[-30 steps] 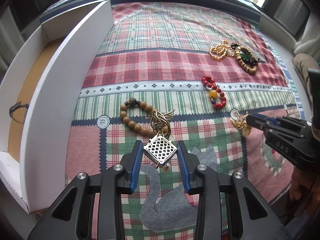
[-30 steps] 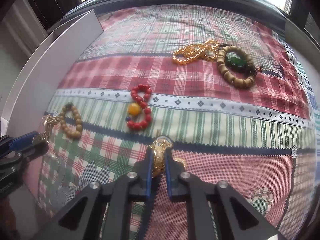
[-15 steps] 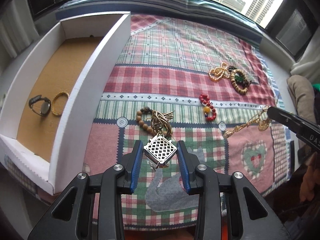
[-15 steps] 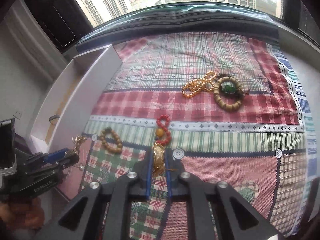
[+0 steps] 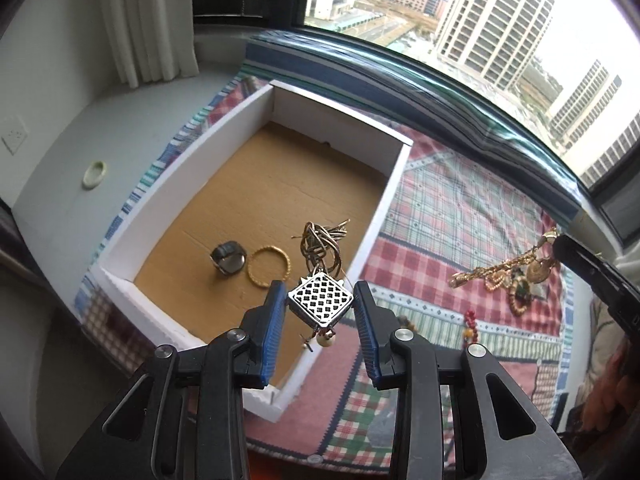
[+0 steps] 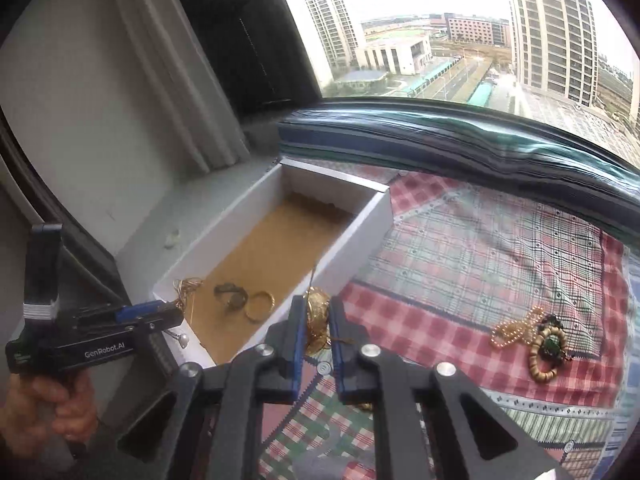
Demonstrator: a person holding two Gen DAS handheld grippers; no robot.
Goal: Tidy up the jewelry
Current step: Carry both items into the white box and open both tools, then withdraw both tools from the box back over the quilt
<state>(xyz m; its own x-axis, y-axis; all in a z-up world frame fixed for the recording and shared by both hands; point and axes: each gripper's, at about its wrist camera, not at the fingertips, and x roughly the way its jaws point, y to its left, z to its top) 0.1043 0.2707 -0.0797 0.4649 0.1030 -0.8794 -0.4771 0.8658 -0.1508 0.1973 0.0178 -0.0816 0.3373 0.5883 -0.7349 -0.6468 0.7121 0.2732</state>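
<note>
Plaid cloth point(image 5: 472, 208) bottom edge cut off. White box point(image 5: 384, 208) holds watch point(image 5: 228, 258), gold bangle point(image 5: 267, 267). Left tool point(image 5: 320, 312) clamps lattice pendant point(image 5: 320, 300) over box; right tool point(image 6: 316, 332) nearly shut on gold chain point(image 6: 316, 316), probably a necklace.

From my station I see a patchwork plaid cloth point(image 5: 460, 200) in red, green and white covering the surface, with a grey swan motif point(image 5: 380, 436) near its front edge. A dark blue striped roll point(image 6: 460, 140) runs along the far side under the window point(image 5: 480, 12). Through the glass I see tall residential towers point(image 6: 552, 20), lower buildings and a road. A pale curtain point(image 5: 148, 20) hangs at the left beside a dark panel. On the grey ledge point(image 5: 60, 160) left of the cloth sits a small pale green ring-shaped fitting point(image 5: 95, 175); a white wall socket point(image 5: 14, 136) is further left.
</note>
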